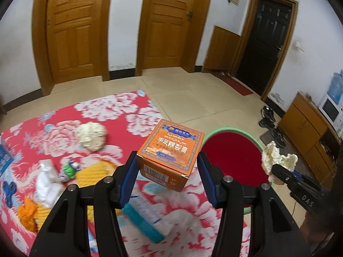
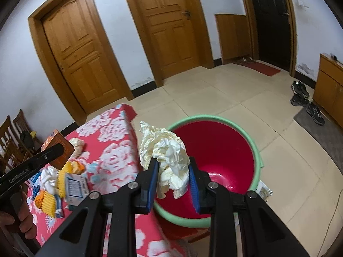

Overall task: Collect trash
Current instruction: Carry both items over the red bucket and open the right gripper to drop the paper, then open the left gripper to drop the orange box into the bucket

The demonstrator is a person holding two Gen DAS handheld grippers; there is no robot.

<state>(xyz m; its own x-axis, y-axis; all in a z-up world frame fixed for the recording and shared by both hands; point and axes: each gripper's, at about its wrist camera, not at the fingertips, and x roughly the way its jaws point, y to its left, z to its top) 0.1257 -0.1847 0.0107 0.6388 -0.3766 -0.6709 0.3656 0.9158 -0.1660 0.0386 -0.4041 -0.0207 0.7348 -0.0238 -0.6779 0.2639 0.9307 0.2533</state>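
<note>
Sitting between the jaws: orange box [image 1: 170,150] left, crumpled paper [image 2: 166,156] right.

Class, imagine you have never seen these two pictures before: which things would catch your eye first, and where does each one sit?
First, the orange box held up between the jaws of the left gripper, above the table's red floral cloth. Next, the crumpled pale paper clamped in the right gripper, hanging over the red bucket with its green rim, which stands on the tiled floor beside the table.
</note>
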